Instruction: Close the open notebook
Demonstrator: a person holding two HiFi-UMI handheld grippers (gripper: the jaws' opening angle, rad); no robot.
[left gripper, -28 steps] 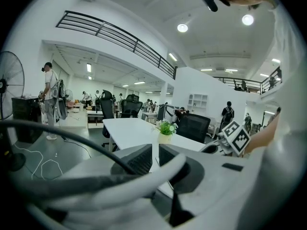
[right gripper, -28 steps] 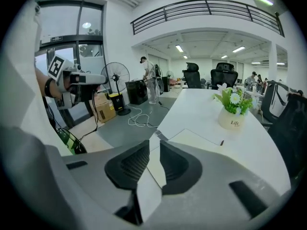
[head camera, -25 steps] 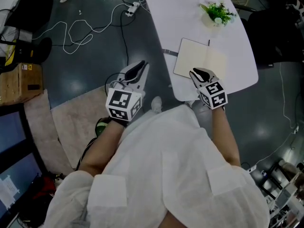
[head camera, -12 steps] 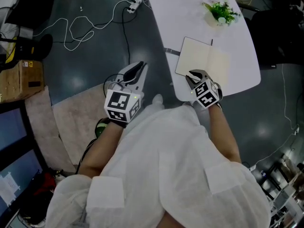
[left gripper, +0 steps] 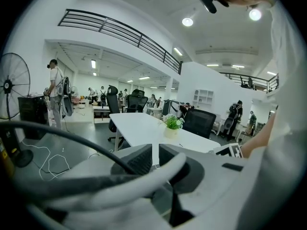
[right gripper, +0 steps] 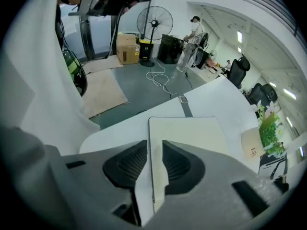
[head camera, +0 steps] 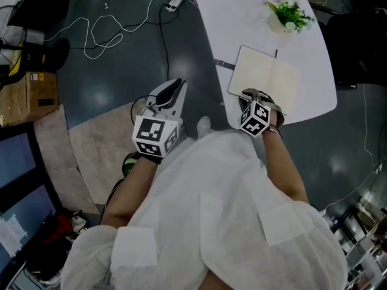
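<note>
The open notebook (head camera: 266,80) lies flat with blank cream pages on the white table (head camera: 242,17), near its front corner. My right gripper (head camera: 249,94) points steeply down at the notebook's near edge. In the right gripper view the notebook (right gripper: 187,133) has its left edge running into the gap of my right gripper (right gripper: 155,157). Those jaws have just been opening; the pads do not press the page. My left gripper (head camera: 175,84) hangs over the floor left of the table. In its own view my left gripper (left gripper: 155,152) shows a narrow slit with nothing in it.
A small potted plant (head camera: 289,16) stands on the table beyond the notebook, and a grey strip (head camera: 224,64) lies by its left side. White cables (head camera: 121,29), a cardboard box (head camera: 27,98) and a mat (head camera: 91,156) are on the floor at left. A fan (right gripper: 154,20) stands farther off.
My right gripper has sunk toward the notebook's near edge and rolled, so its marker cube faces differently. The left gripper has stayed in place.
</note>
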